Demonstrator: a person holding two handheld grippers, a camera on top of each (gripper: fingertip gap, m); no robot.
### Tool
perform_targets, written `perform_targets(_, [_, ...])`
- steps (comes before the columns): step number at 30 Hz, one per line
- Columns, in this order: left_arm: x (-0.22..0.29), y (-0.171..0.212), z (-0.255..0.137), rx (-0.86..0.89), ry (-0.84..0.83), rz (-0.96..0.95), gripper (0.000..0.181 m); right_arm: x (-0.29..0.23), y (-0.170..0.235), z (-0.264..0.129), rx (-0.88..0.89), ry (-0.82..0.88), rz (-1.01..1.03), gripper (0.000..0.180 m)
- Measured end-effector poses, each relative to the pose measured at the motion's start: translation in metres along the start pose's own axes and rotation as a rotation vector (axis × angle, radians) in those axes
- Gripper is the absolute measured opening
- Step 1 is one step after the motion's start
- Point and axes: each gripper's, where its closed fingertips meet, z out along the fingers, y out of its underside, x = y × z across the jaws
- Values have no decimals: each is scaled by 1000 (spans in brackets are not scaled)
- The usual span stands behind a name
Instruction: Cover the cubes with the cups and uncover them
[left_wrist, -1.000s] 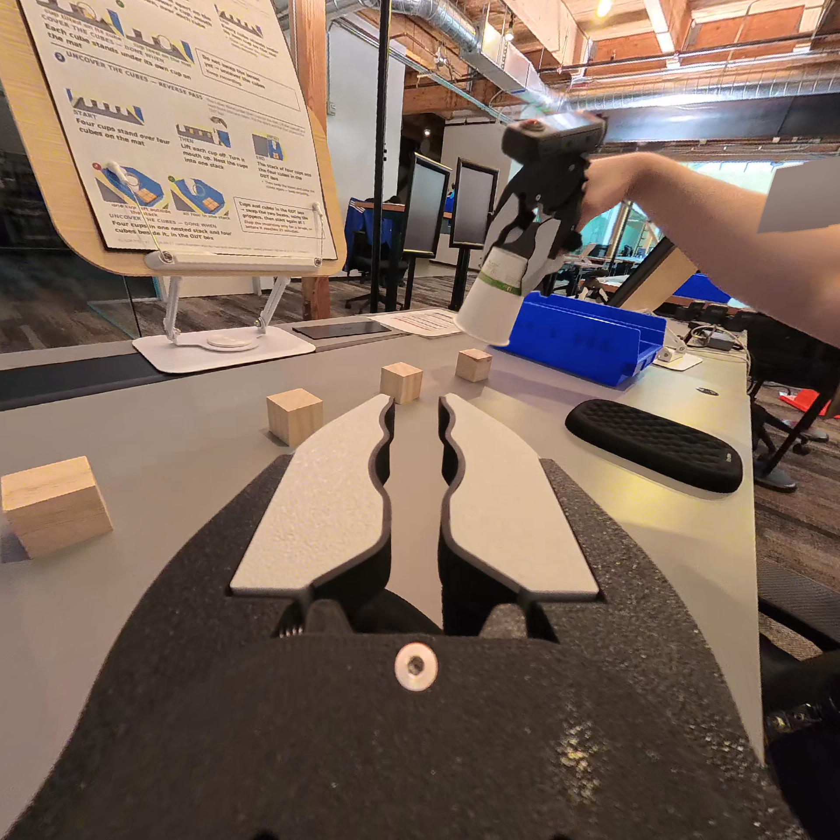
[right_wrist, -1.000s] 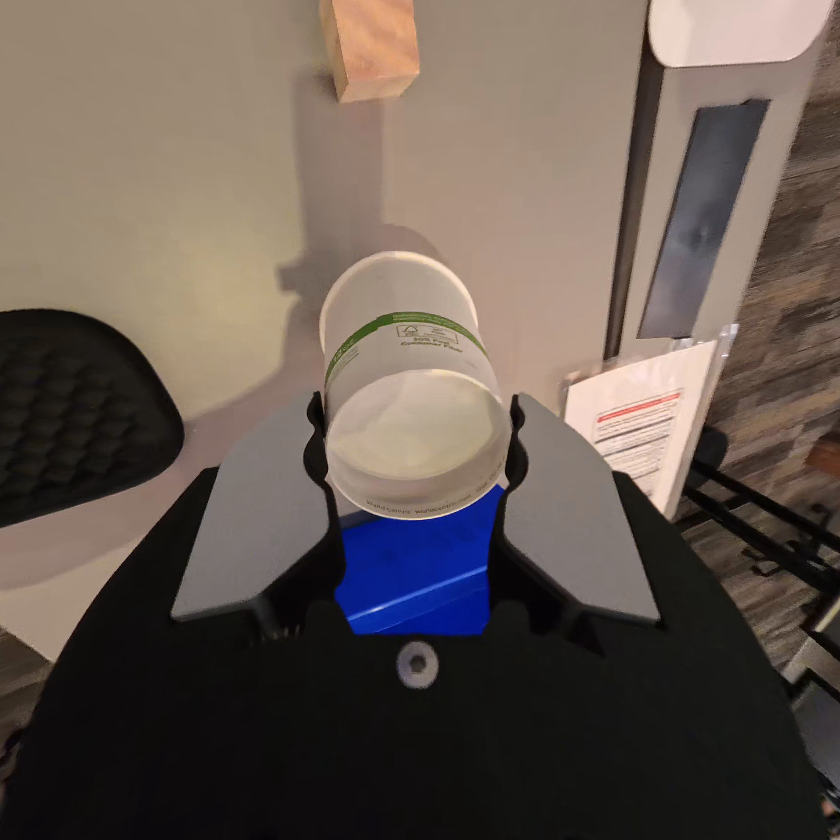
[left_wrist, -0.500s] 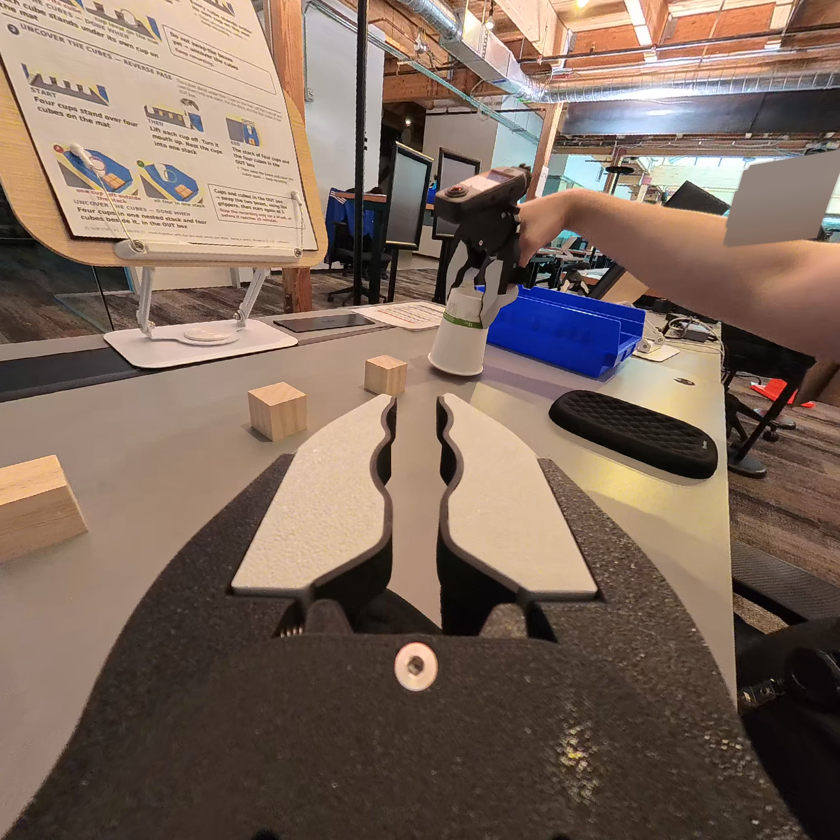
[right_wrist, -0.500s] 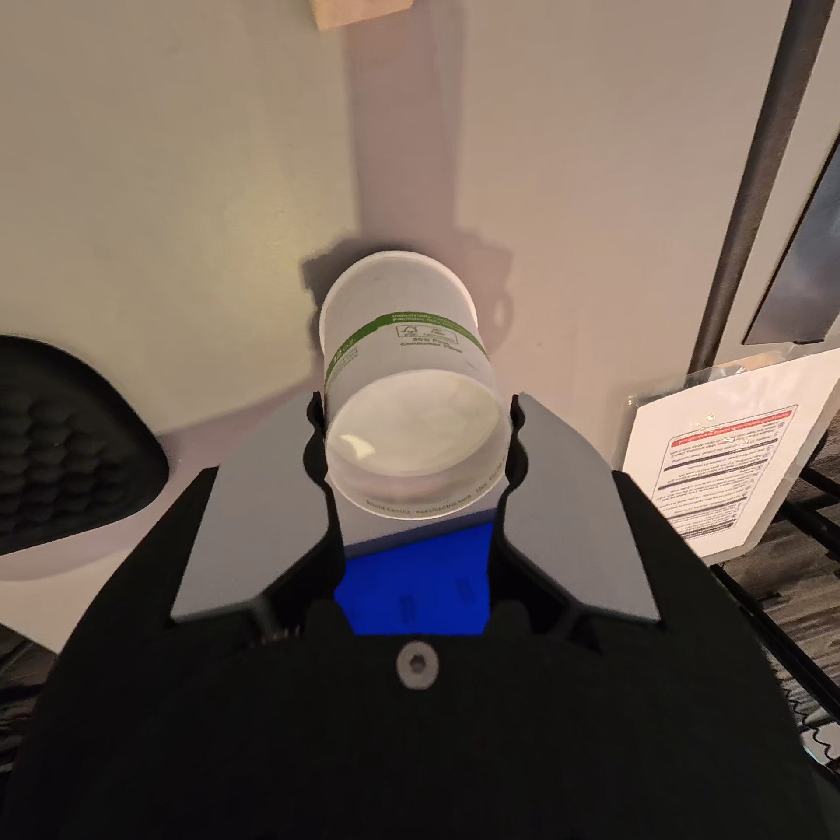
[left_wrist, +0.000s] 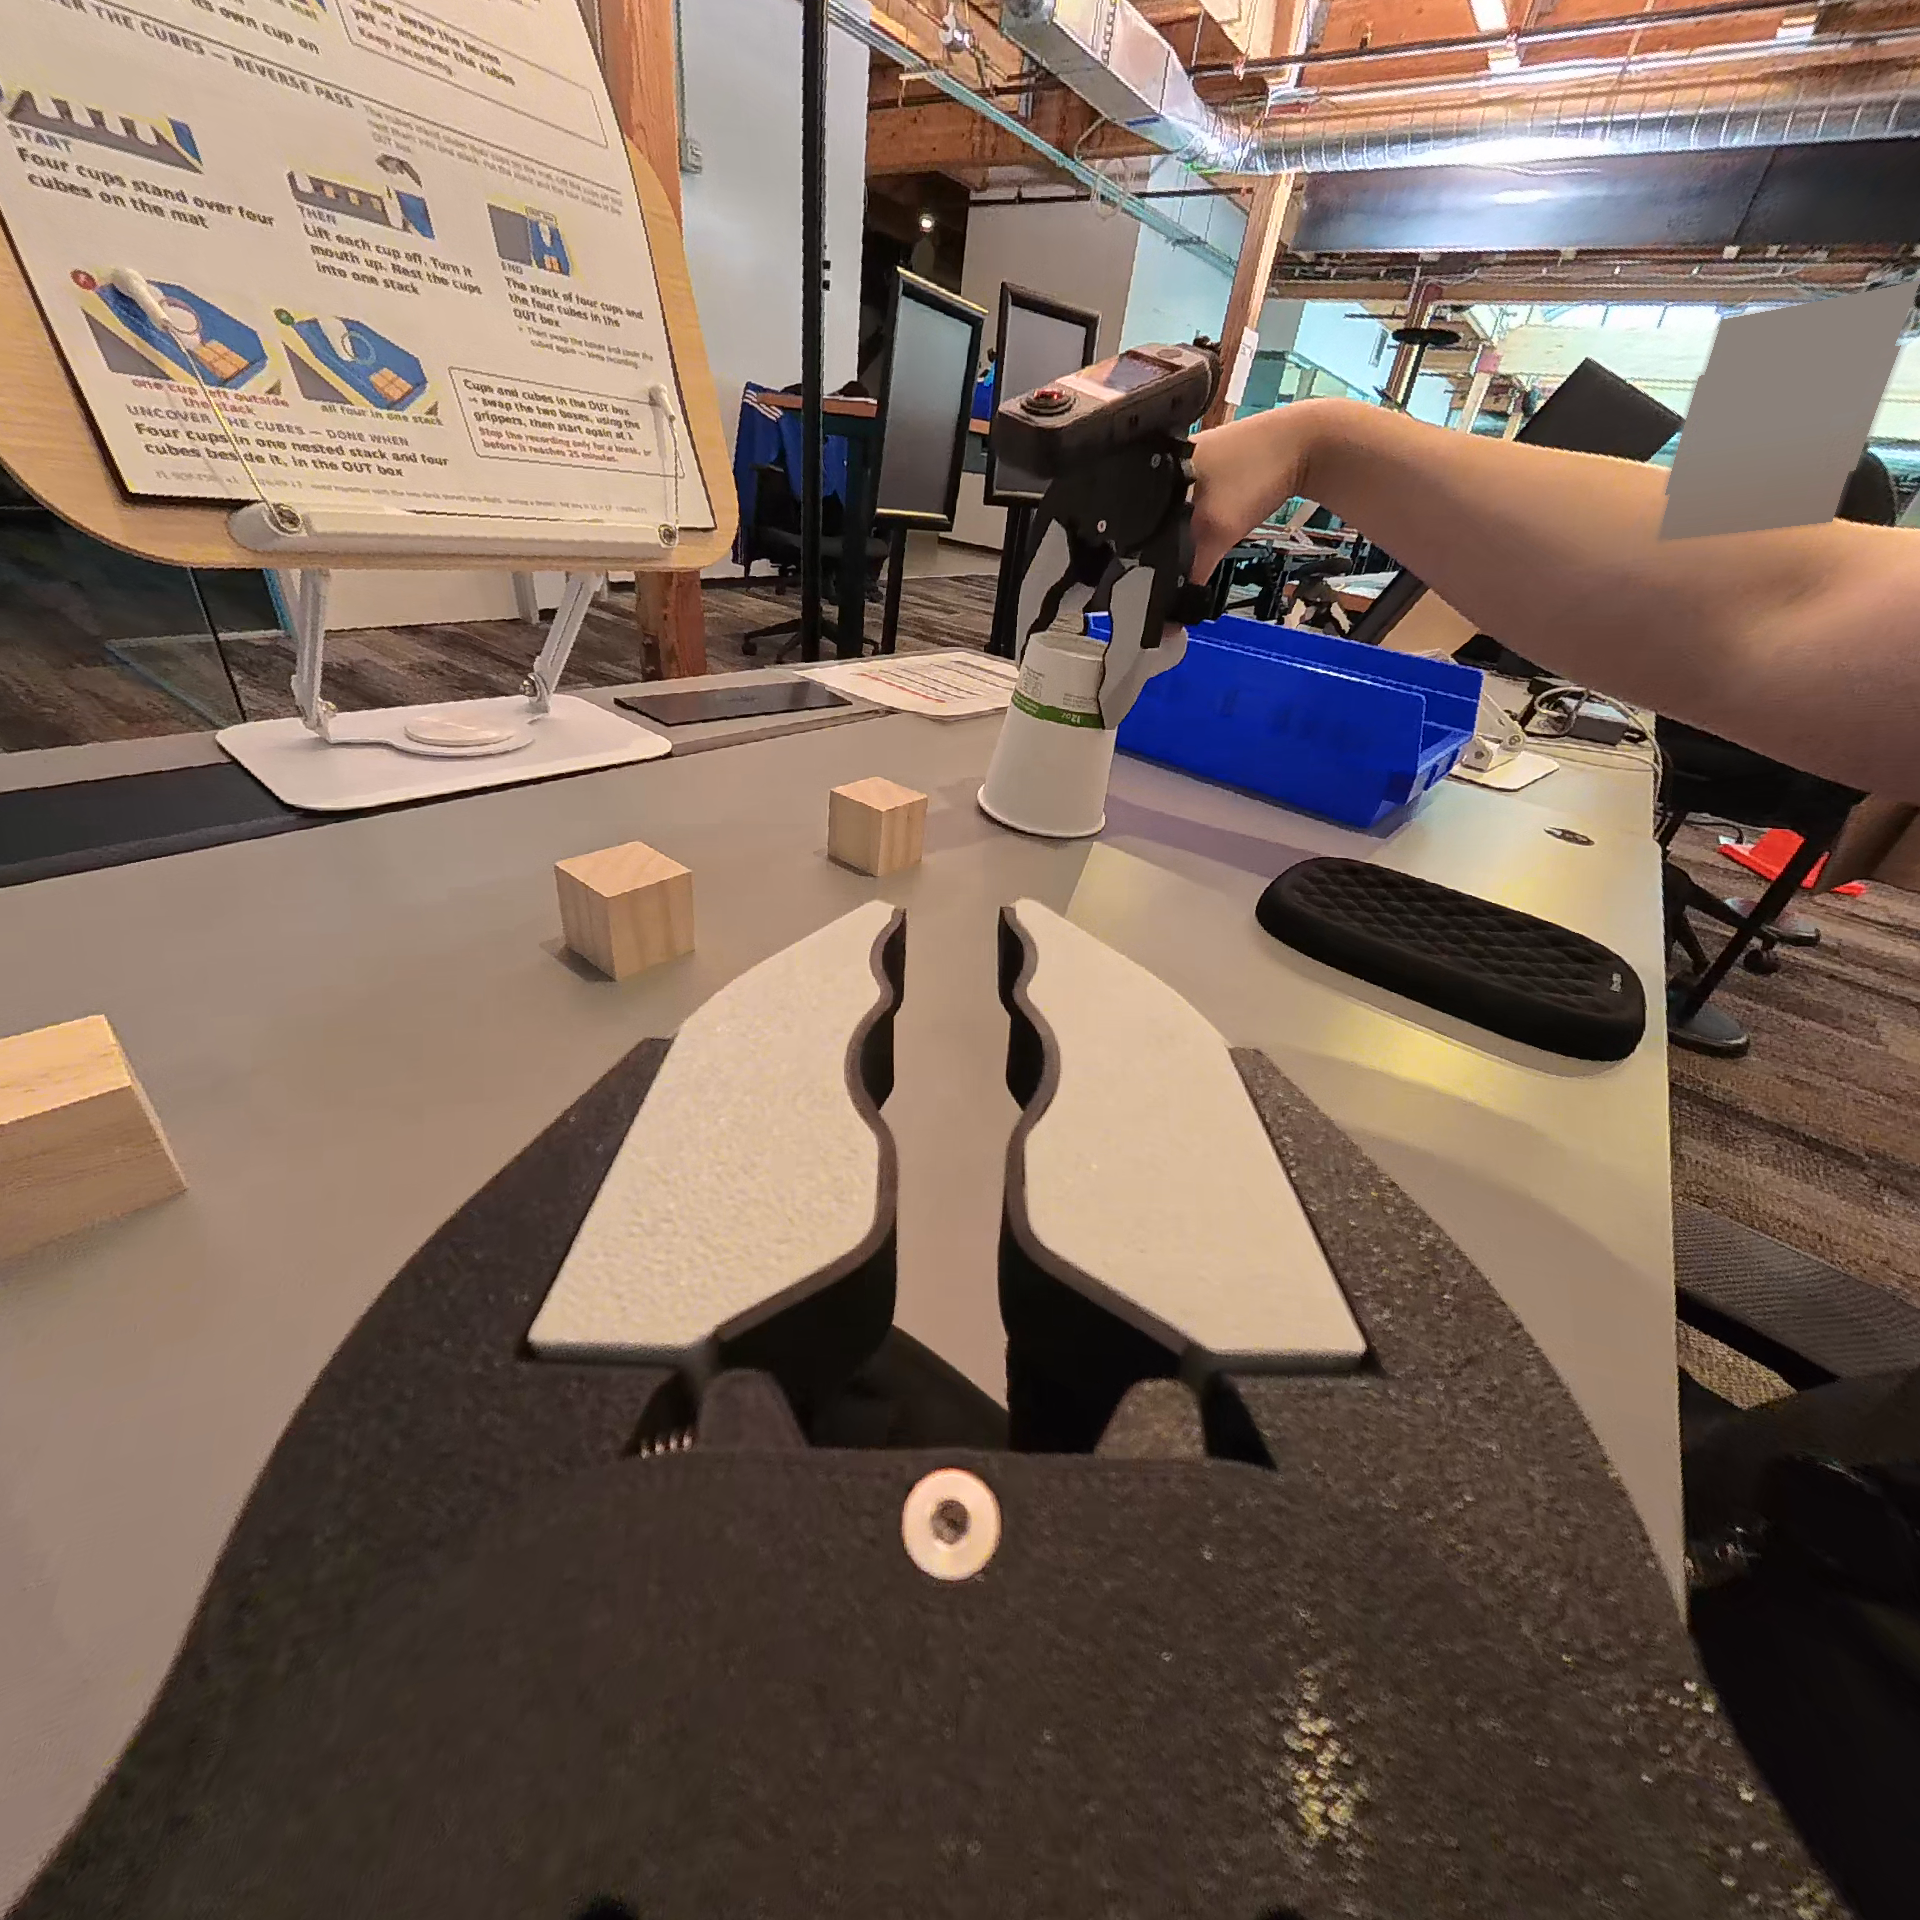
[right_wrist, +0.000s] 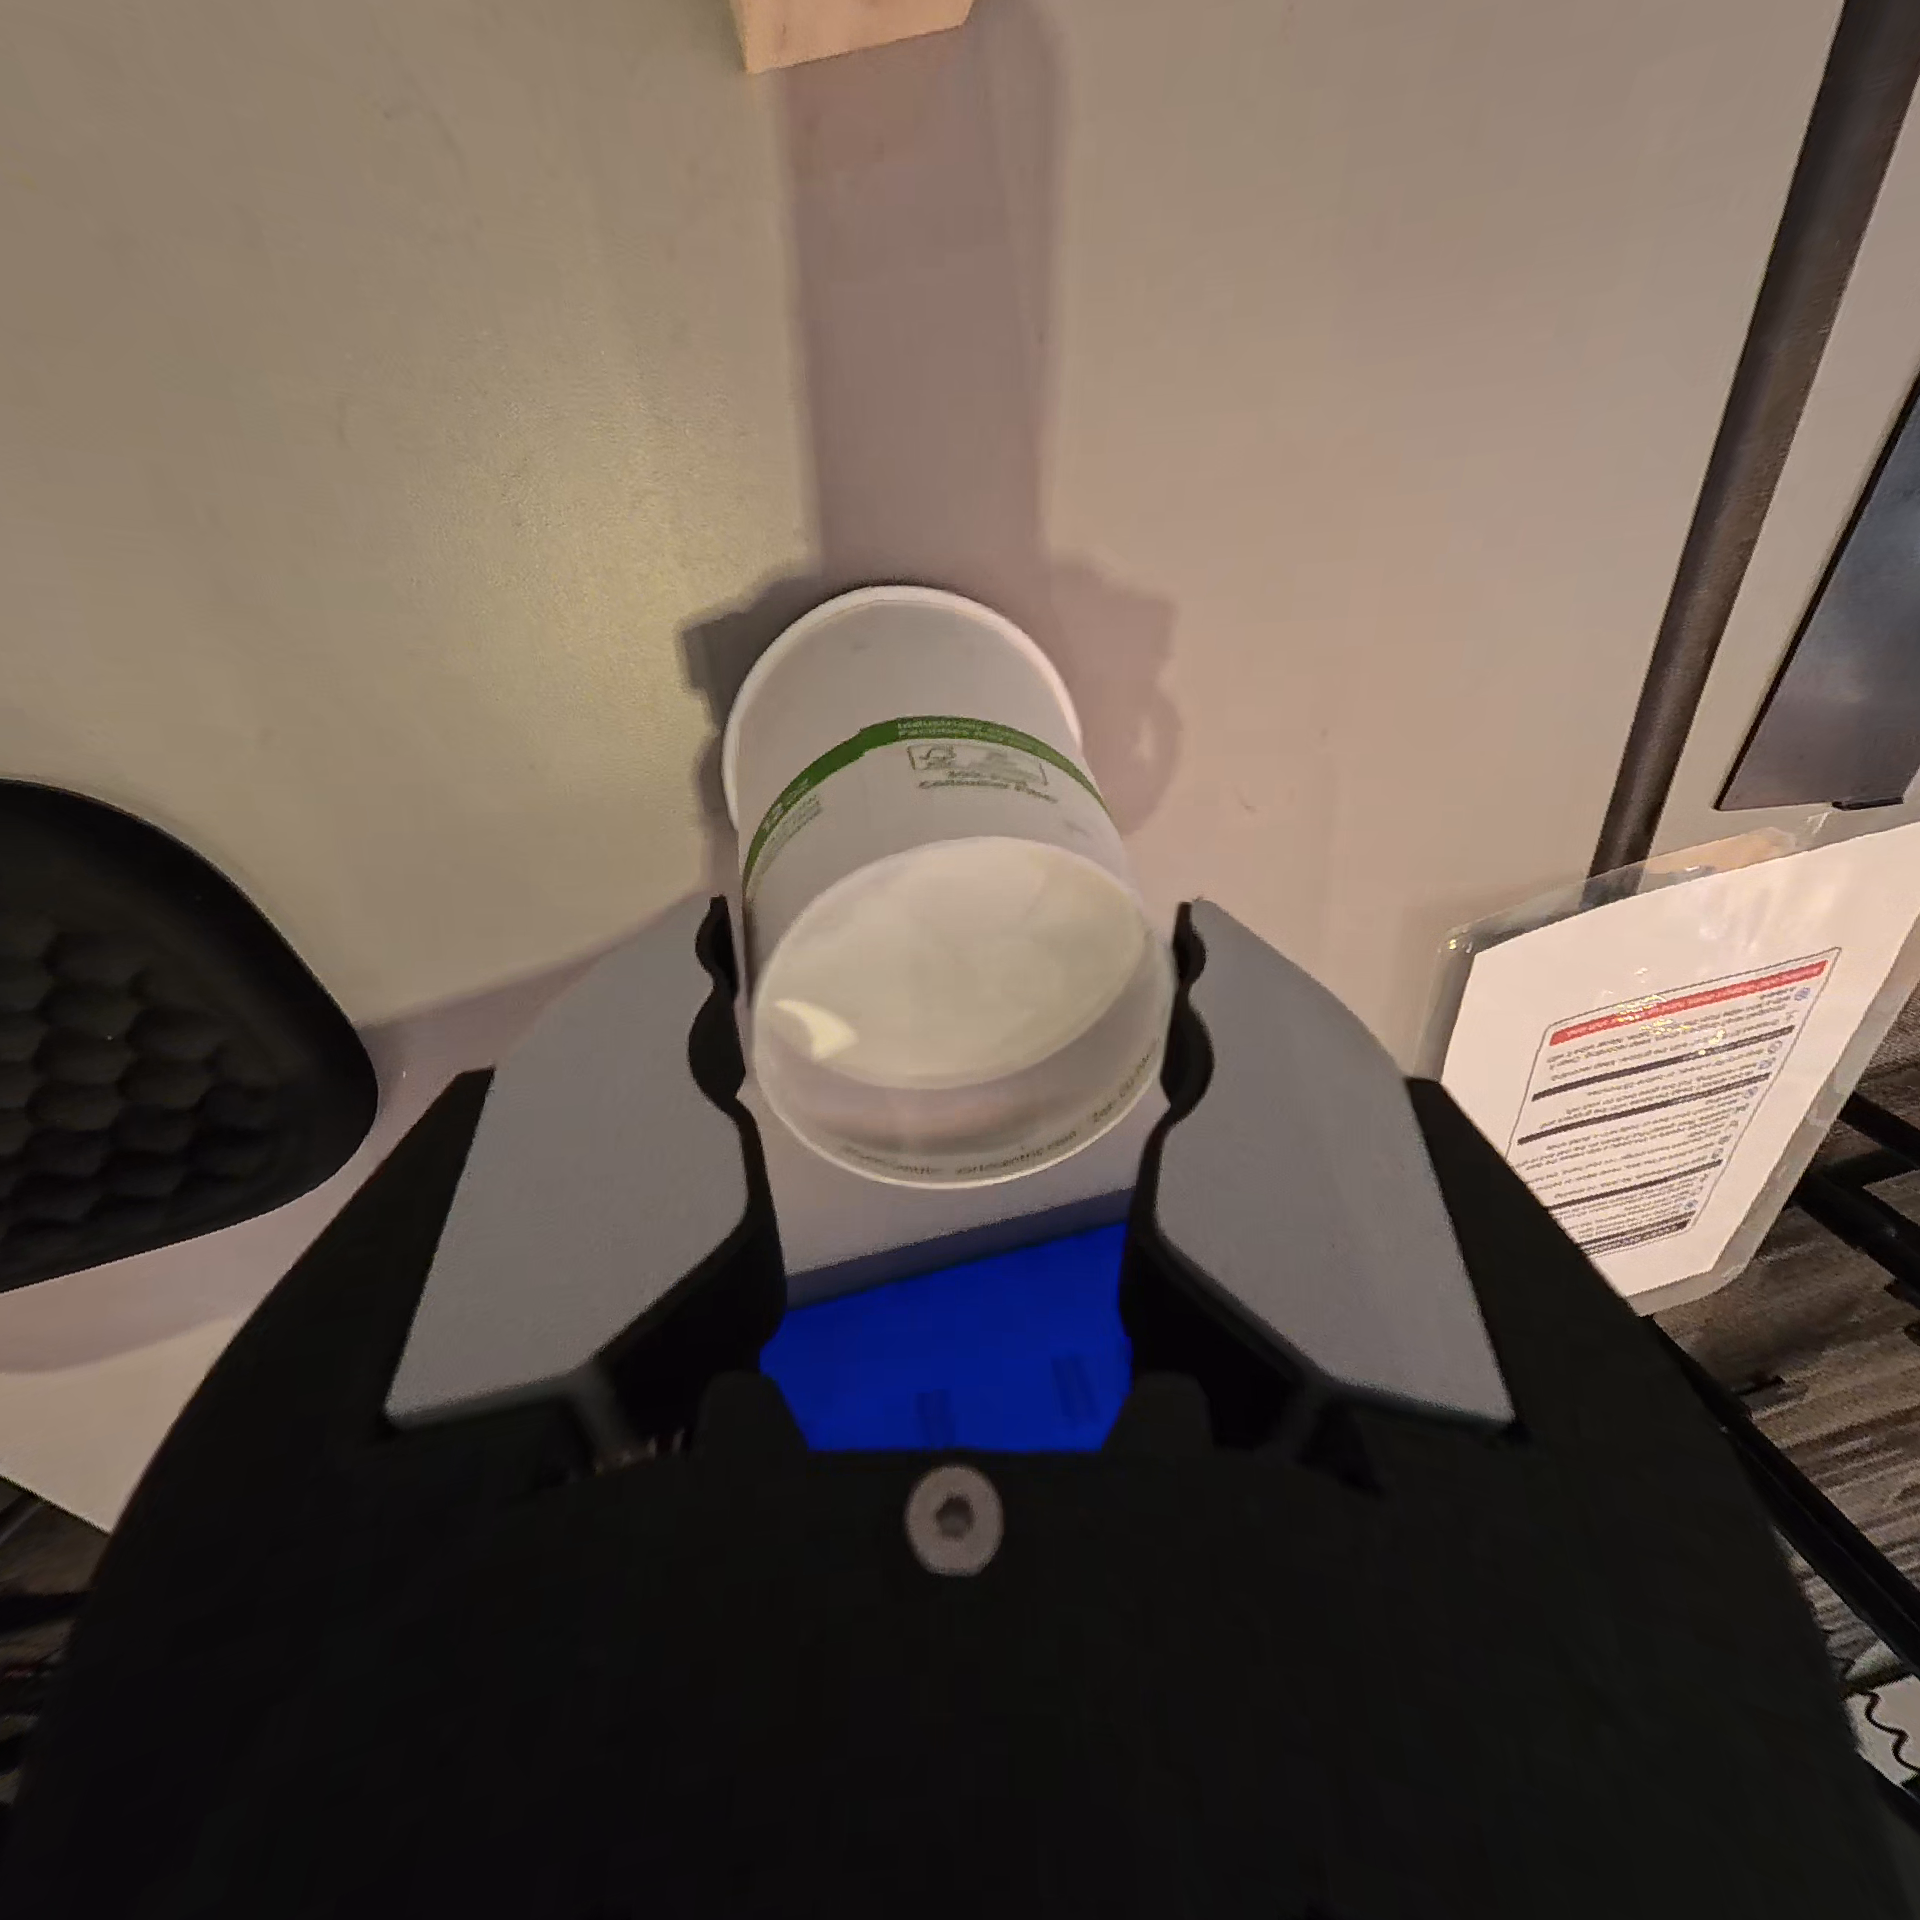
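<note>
**Upside-down paper cup on the surface, right gripper around its base**

The right gripper has its two fingers on either side of the white paper cup, up at the closed bottom end, which faces the camera. From the wrist view there's a sliver of gap at the right finger, so I honestly can't tell if it's clamping or only hugging it. The cup has a green band and stands mouth-down, rim on the grey surface, just in front of the blue bin.

In the left wrist view three wooden cubes are uncovered: one just beside the cup, one nearer, and a third at the left edge, all well apart from each other. The left gripper hovers low over the surface, fingers nearly together with a narrow slot between them, holding nothing.

Black wrist rest sits off to the right, instruction board on a stand at the back.
</note>
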Motion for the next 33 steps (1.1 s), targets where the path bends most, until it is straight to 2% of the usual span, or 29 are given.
perform_targets(1, [0,0,0,-1,-1,1,16,2,0,0,0,11,6,83])
perform_targets(7, [-3,1,0,0,-6,-16,17,5,-8,-21,63,71,14,94])
perform_targets(12, [-4,0,-1,3,-23,-17,18,4,-28,-74,152,180,-20,104])
perform_targets(16, [-12,-7,-9,-37,-107,29,21,3,-63,-128,391,322,-20,106])
perform_targets(19, [-36,-23,-31,-109,-276,104,25,-12,-90,-160,631,337,6,105])
perform_targets(23, [-81,-59,-71,-273,-486,238,26,-37,-114,-183,889,326,-8,99])
perform_targets(26, [-130,-83,-95,-479,-594,408,26,-49,-123,-183,970,302,-17,96])
perform_targets(30, [-194,-91,-107,-765,-611,634,28,-69,-134,-172,1068,202,-75,87])
perform_targets(33, [-226,-78,-99,-900,-552,640,27,-63,-133,-161,1050,178,-41,84])
